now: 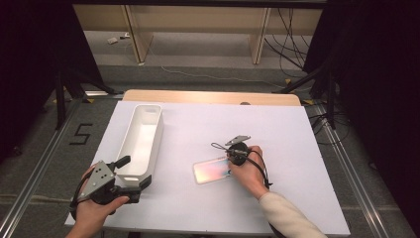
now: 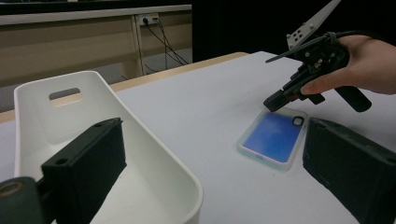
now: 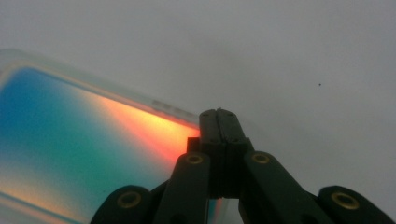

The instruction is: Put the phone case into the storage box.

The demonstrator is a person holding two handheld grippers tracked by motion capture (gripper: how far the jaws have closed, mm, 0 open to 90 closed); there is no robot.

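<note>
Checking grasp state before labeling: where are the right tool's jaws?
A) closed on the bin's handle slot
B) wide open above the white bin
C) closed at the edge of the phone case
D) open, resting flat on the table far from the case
C: the right tool has its jaws pressed together at the rim of the iridescent phone case, away from the white bin.

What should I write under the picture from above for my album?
A person's right tool, jaws shut, touches the edge of a shiny phone case while the left tool waits by a white bin.
</note>
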